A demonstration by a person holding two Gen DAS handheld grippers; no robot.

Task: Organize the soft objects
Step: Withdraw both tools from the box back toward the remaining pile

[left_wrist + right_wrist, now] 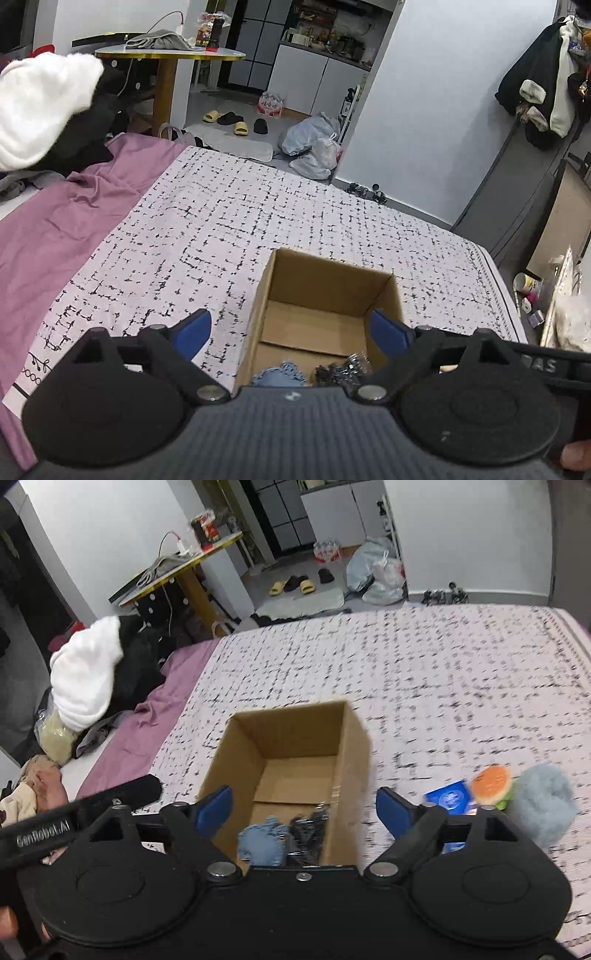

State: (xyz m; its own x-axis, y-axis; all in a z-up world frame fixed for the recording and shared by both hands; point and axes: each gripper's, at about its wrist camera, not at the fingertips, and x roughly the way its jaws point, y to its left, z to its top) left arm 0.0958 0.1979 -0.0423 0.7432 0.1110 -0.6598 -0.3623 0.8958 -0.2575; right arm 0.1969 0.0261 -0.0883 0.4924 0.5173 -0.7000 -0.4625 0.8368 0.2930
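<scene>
An open cardboard box (384,295) (236,753) stands on the patterned bedspread. At its near end lie a light blue soft toy (282,374) (264,840) and a dark crinkly packet (340,369) (308,830). My left gripper (291,332) hovers above the box's near end, jaws wide apart with nothing between them. My right gripper (304,810) hangs over the same end, also open and empty. To the right of the box, in the right wrist view, sit a burger-shaped plush (493,782), a fluffy pale blue plush (543,805) and a blue packet (448,797).
A pile of white and black clothing (40,107) (92,675) lies on the purple sheet (55,229) at the left. Beyond the bed stand a round yellow-edged table (170,55), slippers and plastic bags (314,144) on the floor. The other gripper's black handle (92,805) crosses the left.
</scene>
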